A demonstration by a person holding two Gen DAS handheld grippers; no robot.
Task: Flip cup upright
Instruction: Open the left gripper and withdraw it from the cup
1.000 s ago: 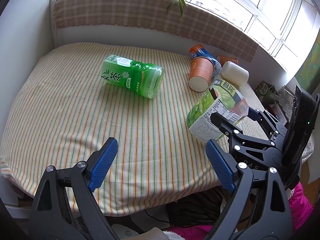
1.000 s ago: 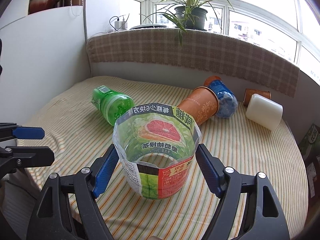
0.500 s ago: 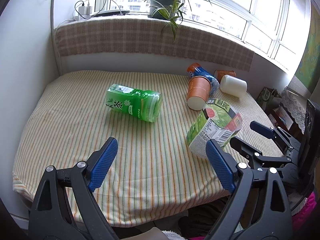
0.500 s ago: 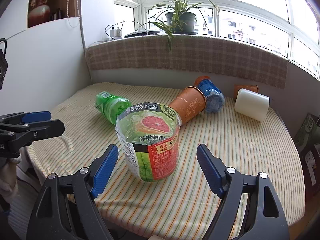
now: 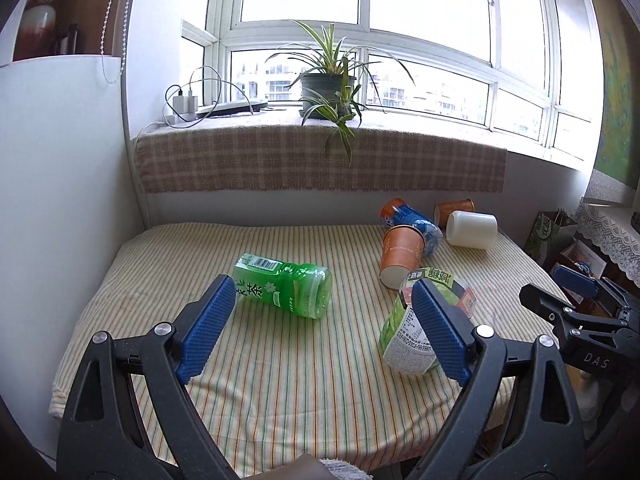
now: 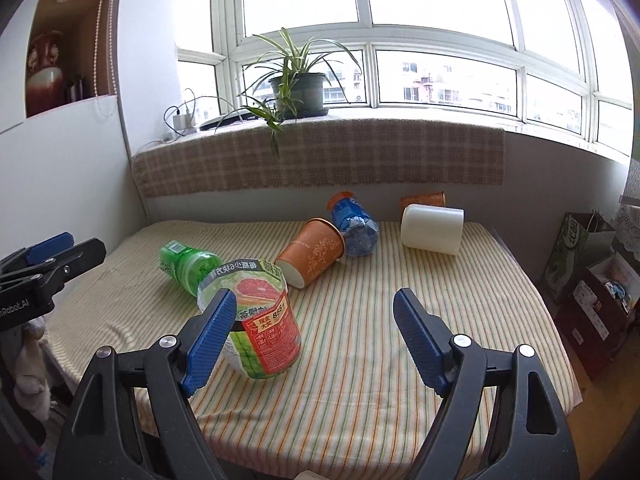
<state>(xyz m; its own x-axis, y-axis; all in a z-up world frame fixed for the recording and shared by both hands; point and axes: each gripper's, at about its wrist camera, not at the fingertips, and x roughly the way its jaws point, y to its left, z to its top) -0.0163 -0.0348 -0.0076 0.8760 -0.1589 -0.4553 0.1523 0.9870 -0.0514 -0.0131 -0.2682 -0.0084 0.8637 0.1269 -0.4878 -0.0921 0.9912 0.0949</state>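
Note:
A cut-bottle cup with a green and red grapefruit label (image 6: 260, 316) stands upright, slightly tilted, near the table's front edge; it also shows in the left wrist view (image 5: 424, 320). My right gripper (image 6: 312, 340) is open and empty, just in front of it, with its left finger beside the cup. My left gripper (image 5: 320, 332) is open and empty, held back over the front edge. A green bottle cup (image 5: 286, 290), an orange paper cup (image 6: 312, 254), a blue one (image 6: 354, 226), a white one (image 6: 432, 230) and a small orange one (image 6: 424, 200) lie on their sides.
The table wears a striped cloth (image 6: 380, 320). A checked cloth covers the window ledge (image 6: 320, 160) behind, with a potted plant (image 6: 296, 88) and chargers. A white wall (image 5: 60, 200) stands at the left. Bags and boxes (image 6: 588, 272) stand on the floor at the right.
My right gripper let go of the grapefruit cup and drew back; the cup now stands on the cloth. Both grippers have pulled away and tilted up.

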